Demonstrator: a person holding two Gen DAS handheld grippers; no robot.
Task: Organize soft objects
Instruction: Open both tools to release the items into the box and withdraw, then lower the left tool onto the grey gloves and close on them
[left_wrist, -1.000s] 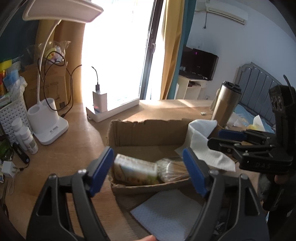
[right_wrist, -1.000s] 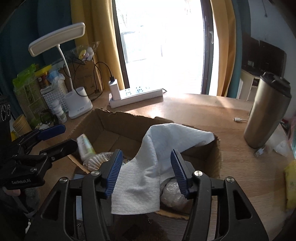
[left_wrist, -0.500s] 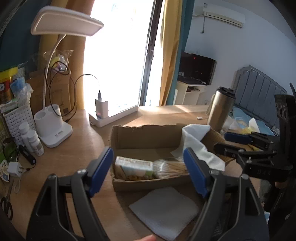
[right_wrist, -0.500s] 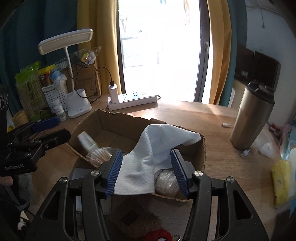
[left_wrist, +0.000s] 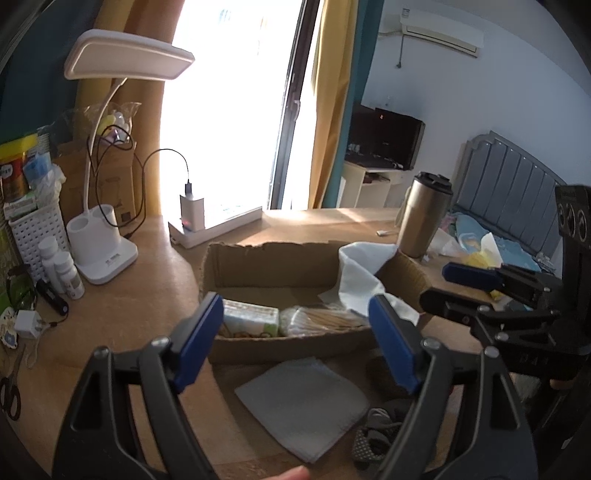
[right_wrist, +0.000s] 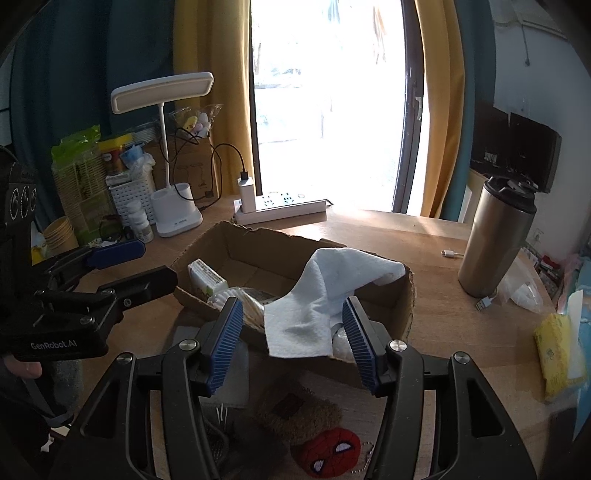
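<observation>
From my right wrist view the white cloth (right_wrist: 325, 295) hides much of the cardboard box (right_wrist: 402, 314) interior, my own claw (right_wrist: 293, 341) covers the brown plush (right_wrist: 295, 410), and the Spider-Man toy (right_wrist: 330, 452) runs off the bottom edge.

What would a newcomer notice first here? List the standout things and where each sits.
The torn cardboard box in the middle of the wooden desk draws the eye, with a white cloth draped over its near right corner. Behind it glares a bright window, a white desk lamp at back left and a steel tumbler at right. Both the left gripper and right gripper hang open and empty before the box.
</observation>
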